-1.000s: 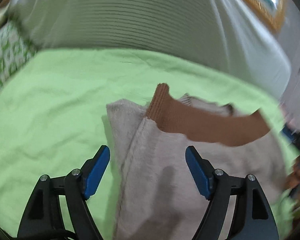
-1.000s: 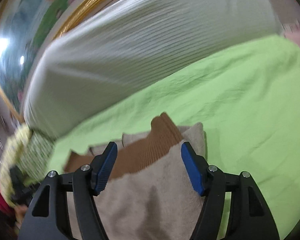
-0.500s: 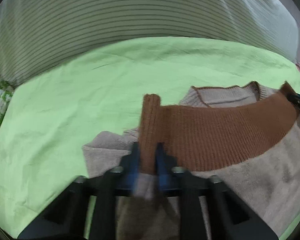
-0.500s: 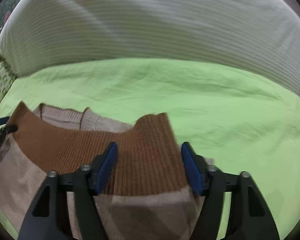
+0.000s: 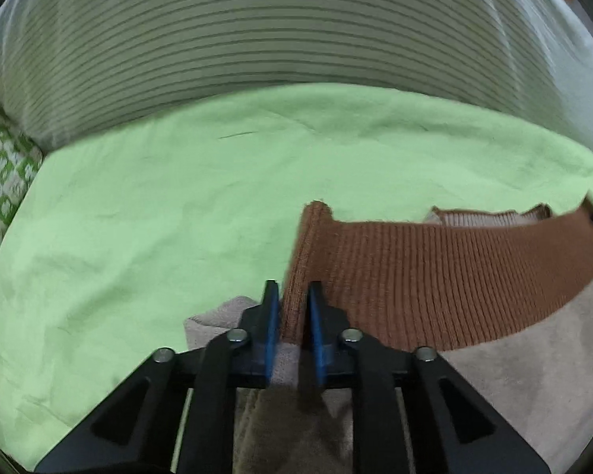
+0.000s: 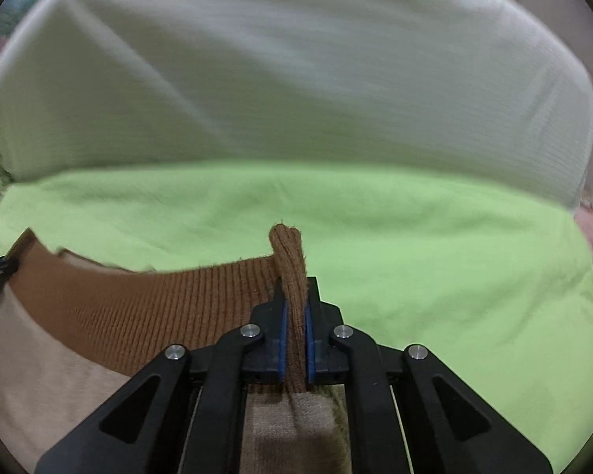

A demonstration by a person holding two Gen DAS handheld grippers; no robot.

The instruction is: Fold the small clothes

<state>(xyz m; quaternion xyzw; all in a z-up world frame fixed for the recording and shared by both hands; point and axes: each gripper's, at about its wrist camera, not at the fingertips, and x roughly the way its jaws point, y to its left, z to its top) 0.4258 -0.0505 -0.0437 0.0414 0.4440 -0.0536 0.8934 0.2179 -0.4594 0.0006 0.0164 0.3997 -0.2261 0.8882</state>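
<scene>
Knitwear spans both views: a beige sweater with a ribbed brown hem band (image 5: 435, 276) lies on the wrinkled light-green bedsheet (image 5: 158, 217). The left gripper (image 5: 292, 308) pinches the band's left corner between its blue pads, the right gripper (image 6: 294, 316) clamps the opposite corner (bunched upright), and the band stretches between them. A striped white cushion (image 5: 257, 39) stands behind.

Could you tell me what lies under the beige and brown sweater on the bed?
The green sheet shows around the sweater, held at its brown band by both tools, left and right. Anything directly beneath is covered.
</scene>
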